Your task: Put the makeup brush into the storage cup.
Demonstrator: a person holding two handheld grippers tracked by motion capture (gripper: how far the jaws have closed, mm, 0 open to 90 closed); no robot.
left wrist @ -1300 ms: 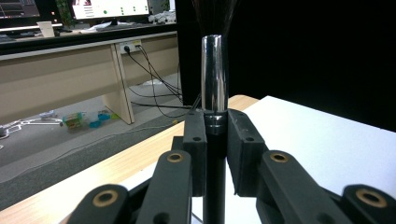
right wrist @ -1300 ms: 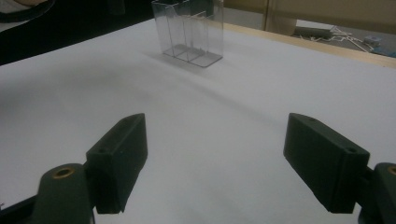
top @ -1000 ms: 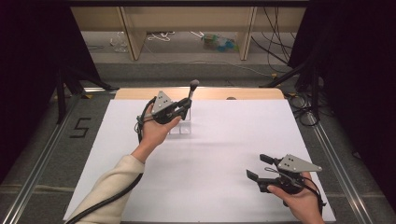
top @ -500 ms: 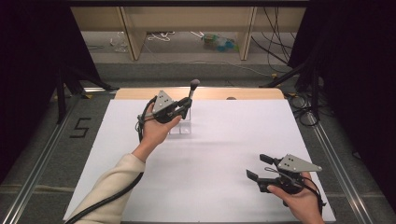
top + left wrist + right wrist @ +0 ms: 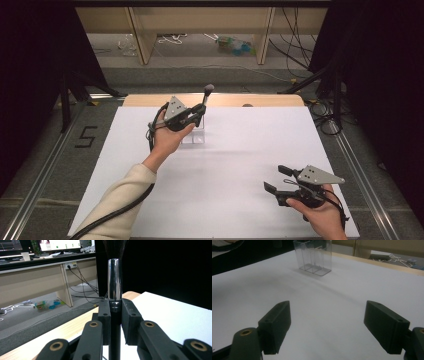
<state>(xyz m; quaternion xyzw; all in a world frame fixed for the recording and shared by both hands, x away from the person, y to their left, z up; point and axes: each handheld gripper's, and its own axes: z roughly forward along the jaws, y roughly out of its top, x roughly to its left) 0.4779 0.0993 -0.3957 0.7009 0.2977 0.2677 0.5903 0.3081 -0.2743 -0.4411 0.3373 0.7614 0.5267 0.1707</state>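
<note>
My left gripper [image 5: 199, 114] is raised over the far left part of the white table [image 5: 240, 165], shut on a makeup brush [image 5: 206, 97] that stands upright with its dark bristle head on top. In the left gripper view the brush's chrome ferrule [image 5: 114, 280] rises from between the pads [image 5: 104, 315] of my left gripper [image 5: 115, 315]. A clear plastic holder [image 5: 194, 136] with compartments stands on the table just below that hand; it also appears as the clear holder [image 5: 313, 257] in the right gripper view. My right gripper [image 5: 277, 180] rests open near the front right, and the right gripper [image 5: 327, 330] has nothing between its jaws.
The table's wooden far edge [image 5: 270, 100] borders a grey floor with cables and desk legs [image 5: 142, 35]. Black curtains stand at both sides. A metal rail [image 5: 50, 155] runs along the left of the table.
</note>
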